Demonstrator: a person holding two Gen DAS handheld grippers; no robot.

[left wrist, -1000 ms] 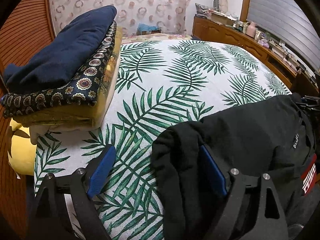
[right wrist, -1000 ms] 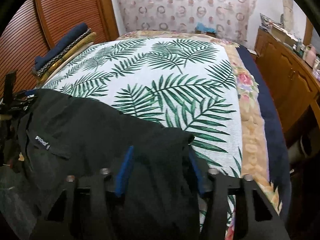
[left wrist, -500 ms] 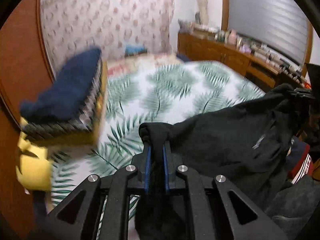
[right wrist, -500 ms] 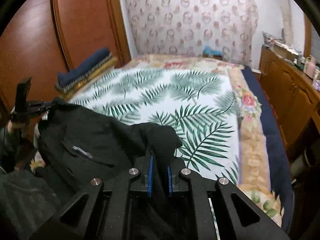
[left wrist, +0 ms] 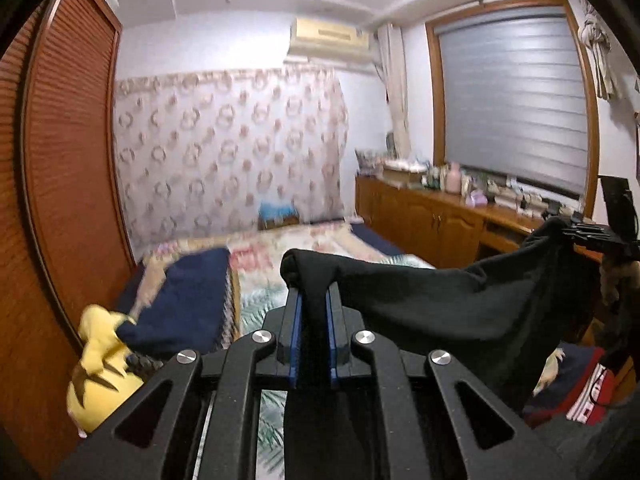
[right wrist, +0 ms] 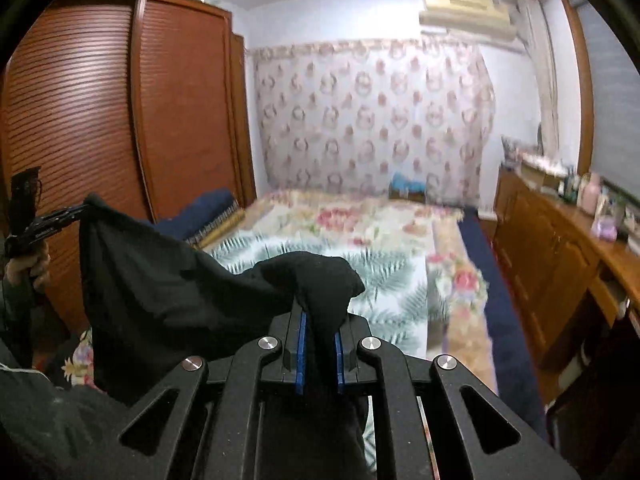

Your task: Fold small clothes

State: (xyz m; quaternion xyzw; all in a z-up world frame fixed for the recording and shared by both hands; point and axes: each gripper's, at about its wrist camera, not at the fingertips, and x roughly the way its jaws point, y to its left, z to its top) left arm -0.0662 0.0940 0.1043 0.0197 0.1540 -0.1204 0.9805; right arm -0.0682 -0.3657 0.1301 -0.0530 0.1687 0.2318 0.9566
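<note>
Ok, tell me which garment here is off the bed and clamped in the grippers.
The black garment, stretched between left gripper and right gripper; the folded navy garment lies stacked.

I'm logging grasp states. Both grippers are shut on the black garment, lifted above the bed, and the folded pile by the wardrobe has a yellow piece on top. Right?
Not quite. Both the left gripper and right gripper are shut on the lifted black garment, but the pile's top piece is the navy garment, as the left wrist view shows.

No text, label or number can be read anywhere; the frames are blurred.
</note>
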